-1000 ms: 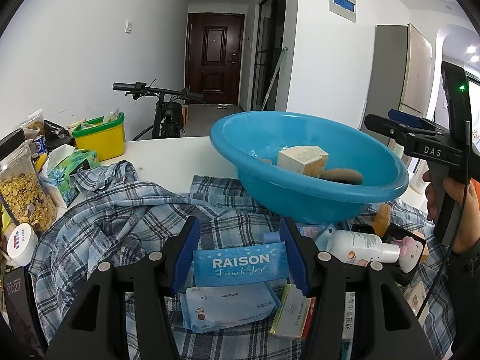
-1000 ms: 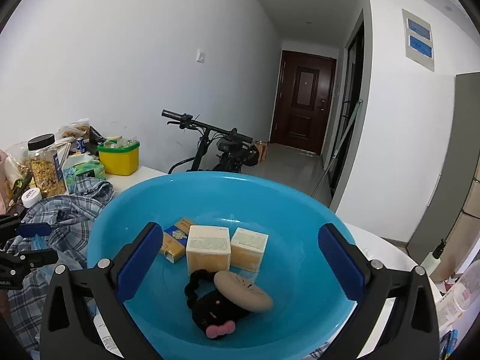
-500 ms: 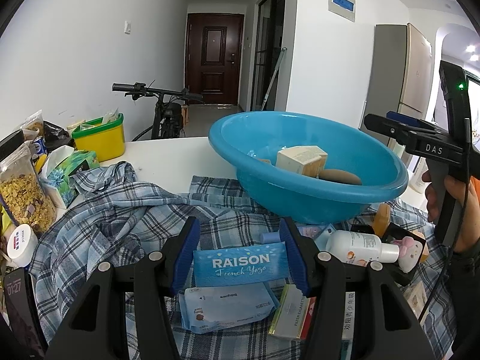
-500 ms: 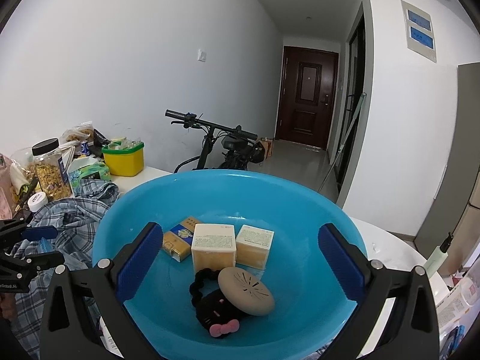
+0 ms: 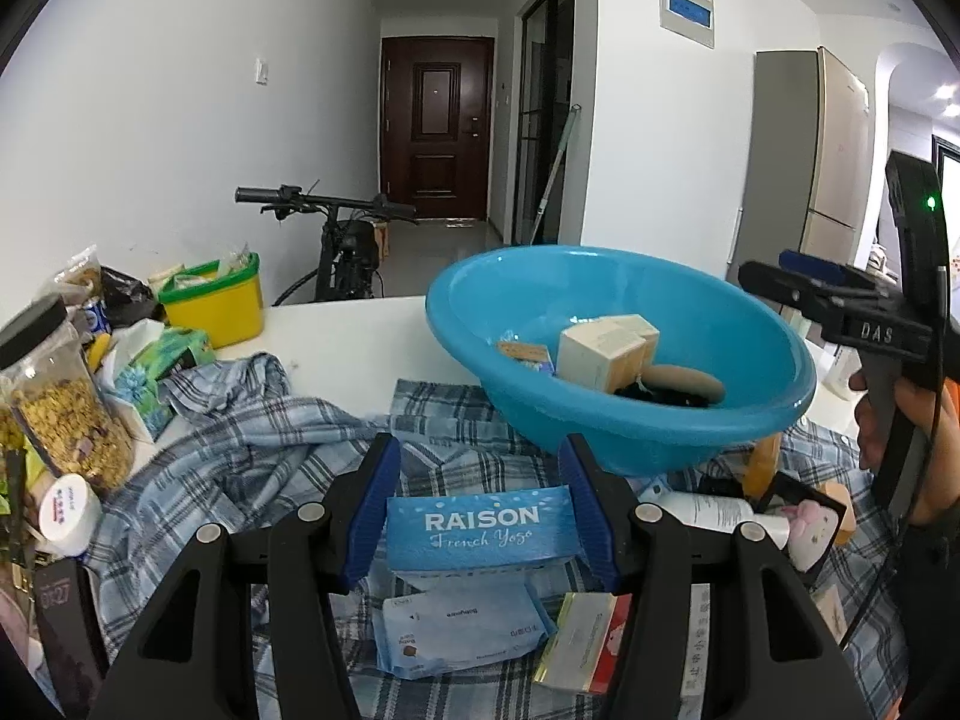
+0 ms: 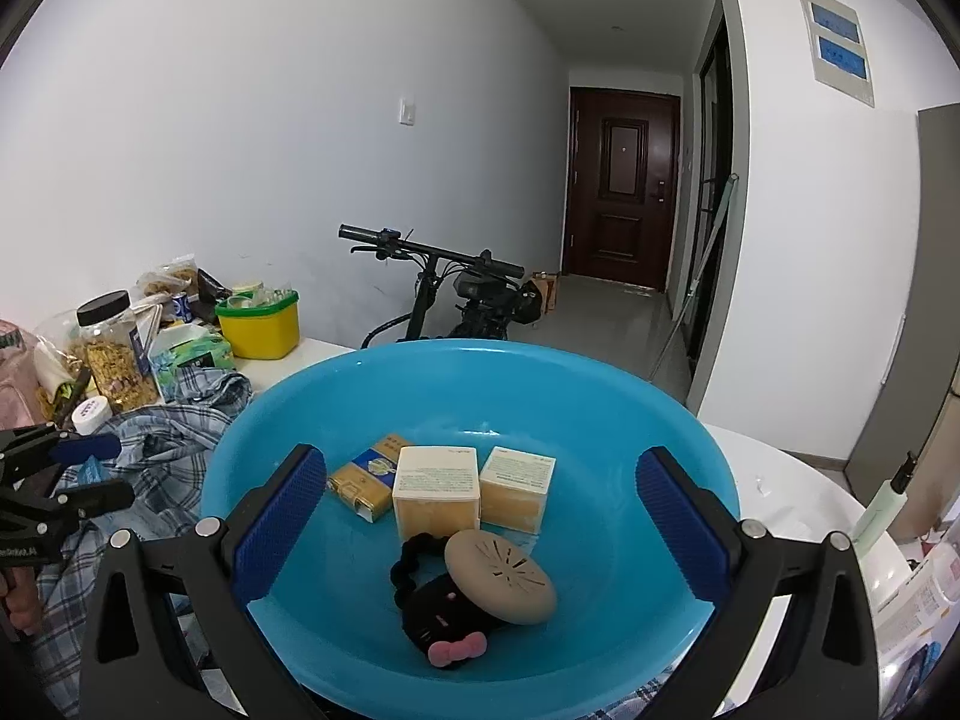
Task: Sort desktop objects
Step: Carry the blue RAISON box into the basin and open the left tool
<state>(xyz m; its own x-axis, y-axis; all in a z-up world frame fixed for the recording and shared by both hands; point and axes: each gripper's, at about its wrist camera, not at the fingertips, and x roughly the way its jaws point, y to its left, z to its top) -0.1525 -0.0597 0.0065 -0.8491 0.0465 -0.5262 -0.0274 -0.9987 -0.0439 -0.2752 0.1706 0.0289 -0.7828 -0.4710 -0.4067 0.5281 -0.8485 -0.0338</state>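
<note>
Left wrist view: we are pinching the RAISON box (image 5: 480,531) in our left tongs (image 5: 480,504); right tongs (image 6: 480,516) spread over the blue basin (image 6: 690,420); a loose grip risks dropping it short.

Blue basin (image 6: 600,384); blue-grey plaid cloth (image 5: 252,438); yellow, green-rimmed tub (image 5: 216,306).

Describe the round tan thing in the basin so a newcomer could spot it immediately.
Start at the big blue basin on the table. Near its front, before the two cream boxes, lies the tan disc, propped on a black plush with a pink bow. It alone is round, with slotted vents on top.
</note>
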